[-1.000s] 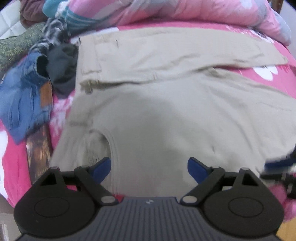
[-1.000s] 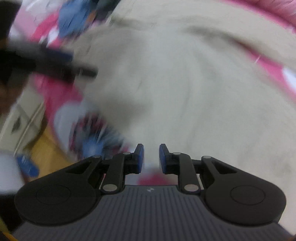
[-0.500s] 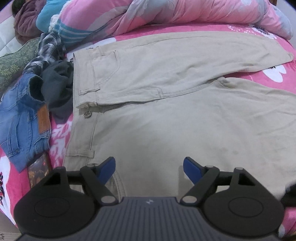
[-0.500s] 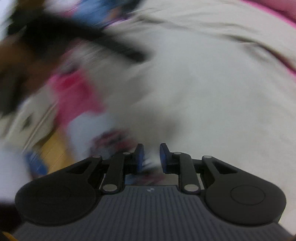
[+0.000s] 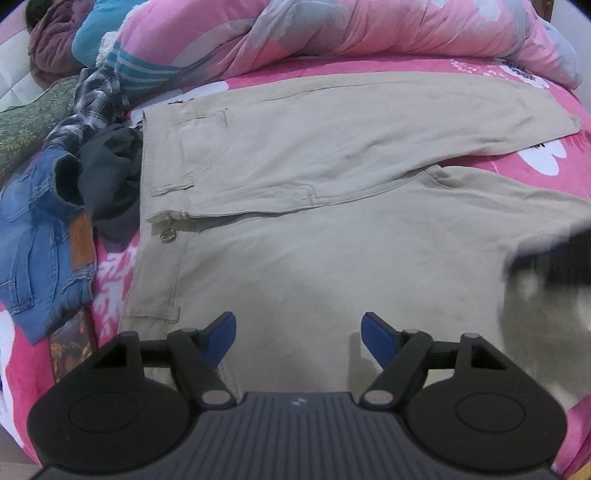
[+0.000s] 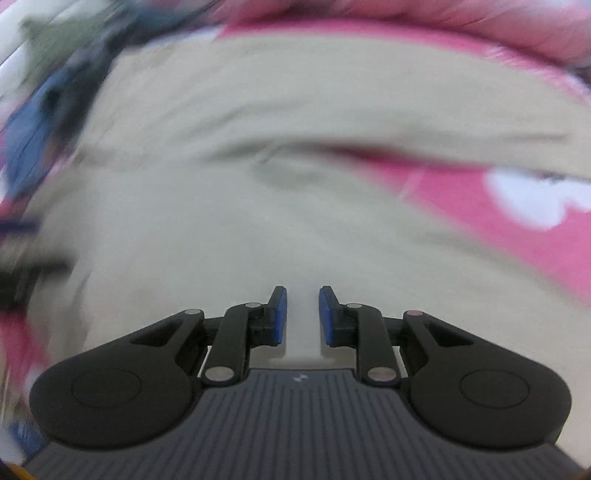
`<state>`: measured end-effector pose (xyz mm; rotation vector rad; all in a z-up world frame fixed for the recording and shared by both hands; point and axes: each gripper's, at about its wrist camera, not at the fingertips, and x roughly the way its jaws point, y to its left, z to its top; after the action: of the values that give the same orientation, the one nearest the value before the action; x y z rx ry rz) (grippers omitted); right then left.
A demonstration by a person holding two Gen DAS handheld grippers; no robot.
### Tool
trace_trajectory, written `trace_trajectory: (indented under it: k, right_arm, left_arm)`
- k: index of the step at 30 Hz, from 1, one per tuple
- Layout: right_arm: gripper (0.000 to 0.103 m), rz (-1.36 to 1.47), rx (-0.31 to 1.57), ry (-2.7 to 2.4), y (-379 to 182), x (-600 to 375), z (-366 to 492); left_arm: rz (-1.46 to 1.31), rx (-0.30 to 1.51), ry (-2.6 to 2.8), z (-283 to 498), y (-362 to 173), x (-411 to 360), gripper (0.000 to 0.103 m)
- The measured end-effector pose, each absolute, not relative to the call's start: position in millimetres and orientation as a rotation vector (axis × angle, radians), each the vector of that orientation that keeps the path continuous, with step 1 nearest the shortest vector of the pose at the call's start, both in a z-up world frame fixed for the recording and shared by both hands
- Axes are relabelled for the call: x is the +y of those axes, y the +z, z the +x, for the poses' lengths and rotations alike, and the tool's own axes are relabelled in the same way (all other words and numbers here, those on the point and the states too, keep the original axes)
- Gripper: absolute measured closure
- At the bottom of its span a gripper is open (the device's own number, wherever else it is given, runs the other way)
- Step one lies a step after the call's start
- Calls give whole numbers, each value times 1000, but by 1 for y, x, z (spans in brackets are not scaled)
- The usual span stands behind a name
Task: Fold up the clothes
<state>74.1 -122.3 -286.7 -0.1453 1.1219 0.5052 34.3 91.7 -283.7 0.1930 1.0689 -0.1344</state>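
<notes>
Beige trousers [image 5: 295, 229] lie spread flat on the pink bed, waistband to the left with the fly open and a metal button [image 5: 168, 235] showing. The far leg [image 5: 406, 122] runs to the right, and the near leg lies under both grippers. My left gripper [image 5: 298, 334] hovers open over the near hip, with nothing between its blue pads. My right gripper [image 6: 303, 314] is over the near leg, its pads a narrow gap apart with nothing clearly held. That view is smeared by motion. In the left wrist view the right gripper [image 5: 554, 258] is a dark blur at the right edge.
Left of the waistband lie blue jeans [image 5: 37, 229], a dark garment [image 5: 110, 177] and a plaid shirt [image 5: 96, 99]. A pink quilt [image 5: 351, 33] is heaped along the back. The flowered pink sheet [image 5: 543, 162] shows between the legs.
The crumpled near hip of the trousers now lies flat and smooth. My left gripper has drawn back and up, staying open. The right gripper has swung fast towards the near leg.
</notes>
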Motion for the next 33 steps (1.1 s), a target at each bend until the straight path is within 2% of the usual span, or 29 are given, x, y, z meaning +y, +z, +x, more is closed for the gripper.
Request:
trace_trajectory:
  k: [5,9,16,20,25,29,33]
  right_arm:
    - [84,-187,1206,824,-289,-74,-19]
    - [86,-180,1199,917,-275,-73,-40]
    - [84,-160,1108,484,-272,-167,29]
    - [84,-258,1210,377,-293,-226,-1]
    - [84,-266,1407,270,-289,-278,-61]
    - [84,-197,1260,276,-263,-272,-39]
    - [84,-159,1154,376,-271,-236,4]
  left_arm:
    - [194,1083,-137,36,-283,90,34]
    - [205,1094,-149,34,-283,84,34]
    - [253,1114,-201,24,-289,60,34]
    - [280,1125,-231,19,-293,46,34]
    - [313,1163,-238,6,-300,41,34]
    - [341,1196,-233,-5,-306,42,34]
    - [368,1220,-230,-13,-309,41,34]
